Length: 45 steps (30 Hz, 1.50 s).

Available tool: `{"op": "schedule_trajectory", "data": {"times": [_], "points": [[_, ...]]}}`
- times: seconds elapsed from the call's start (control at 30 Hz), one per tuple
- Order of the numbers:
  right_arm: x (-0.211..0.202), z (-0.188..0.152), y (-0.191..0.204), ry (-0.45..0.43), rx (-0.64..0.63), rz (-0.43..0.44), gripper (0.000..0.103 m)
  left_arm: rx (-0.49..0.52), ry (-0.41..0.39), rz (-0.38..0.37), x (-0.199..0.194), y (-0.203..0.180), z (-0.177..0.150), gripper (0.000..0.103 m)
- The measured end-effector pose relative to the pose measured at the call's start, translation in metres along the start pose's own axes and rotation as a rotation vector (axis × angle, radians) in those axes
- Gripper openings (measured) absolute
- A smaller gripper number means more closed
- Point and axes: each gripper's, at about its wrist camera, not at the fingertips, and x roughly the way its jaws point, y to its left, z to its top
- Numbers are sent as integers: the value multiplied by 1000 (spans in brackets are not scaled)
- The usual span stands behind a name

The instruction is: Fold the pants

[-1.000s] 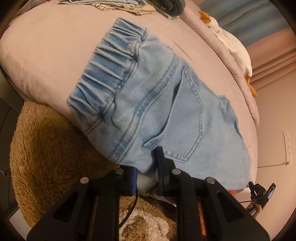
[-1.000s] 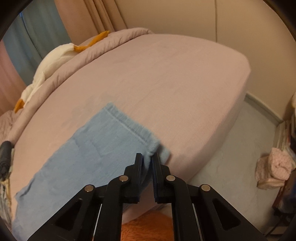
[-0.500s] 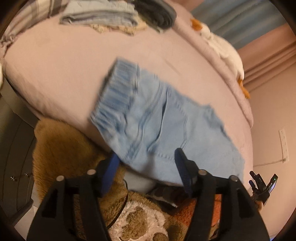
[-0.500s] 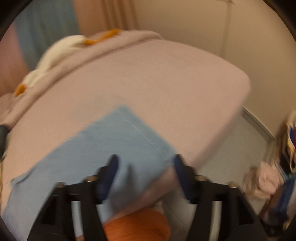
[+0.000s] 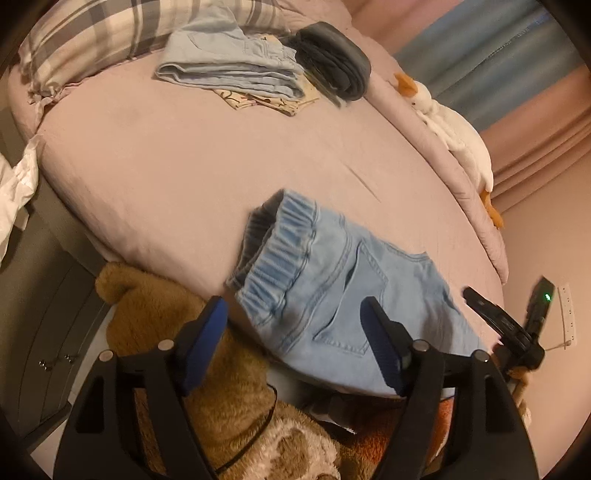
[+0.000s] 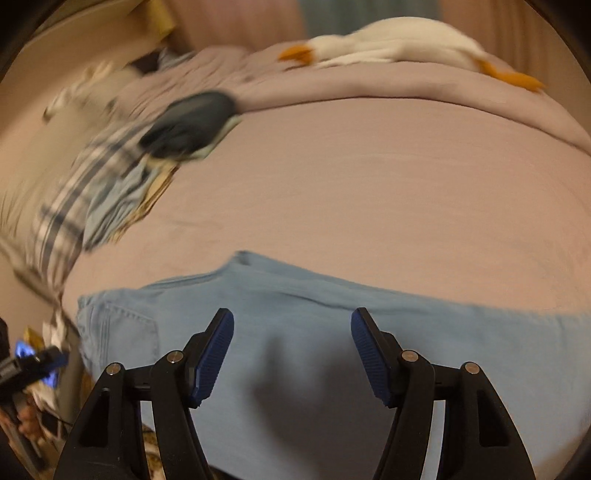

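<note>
Light-blue denim pants [image 5: 343, 295] lie folded on the pink bed [image 5: 184, 166], with the elastic waistband [image 5: 280, 251] at the left and a back pocket facing up. My left gripper [image 5: 293, 306] hovers over the waistband end near the bed's front edge. Its jaws are opening and nothing is pressed between them. In the right wrist view the pants [image 6: 295, 295] stretch across the lower frame. My right gripper [image 6: 292, 317] stands open above their middle, and its blue pads [image 6: 212, 354] hold nothing.
Folded clothes [image 5: 236, 70] and a dark rolled garment [image 5: 332, 62] sit at the far side by a plaid pillow [image 5: 110, 29]. A white goose plush [image 5: 454, 125] lies along the right edge. A brown plush bear [image 5: 166, 314] and grey drawers [image 5: 48, 332] are below the bed's front.
Both grippers went from shut on the pants' near edge to open, leaving the pants on the bed. The left pulled up and back. The right swung along the pants from the hem end.
</note>
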Motion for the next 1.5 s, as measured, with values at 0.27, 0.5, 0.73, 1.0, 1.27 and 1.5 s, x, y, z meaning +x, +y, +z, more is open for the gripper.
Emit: {"op": "schedule_trajectory", "data": {"times": [0.27, 0.5, 0.73, 1.0, 1.27, 1.5], "points": [[55, 23, 35, 131, -108, 9, 66, 42, -13, -35, 44, -1, 47, 73], [85, 20, 34, 255, -165, 1, 49, -11, 45, -75, 81, 18, 51, 38], [50, 34, 39, 136, -142, 34, 9, 31, -31, -29, 60, 3, 49, 28], [81, 26, 38, 181, -142, -18, 9, 67, -15, 61, 87, 7, 58, 30], [84, 21, 38, 173, -149, -49, 9, 77, -32, 126, 93, 7, 53, 35], [76, 20, 36, 141, -139, -71, 9, 88, -81, 200, 68, -10, 52, 49]]}}
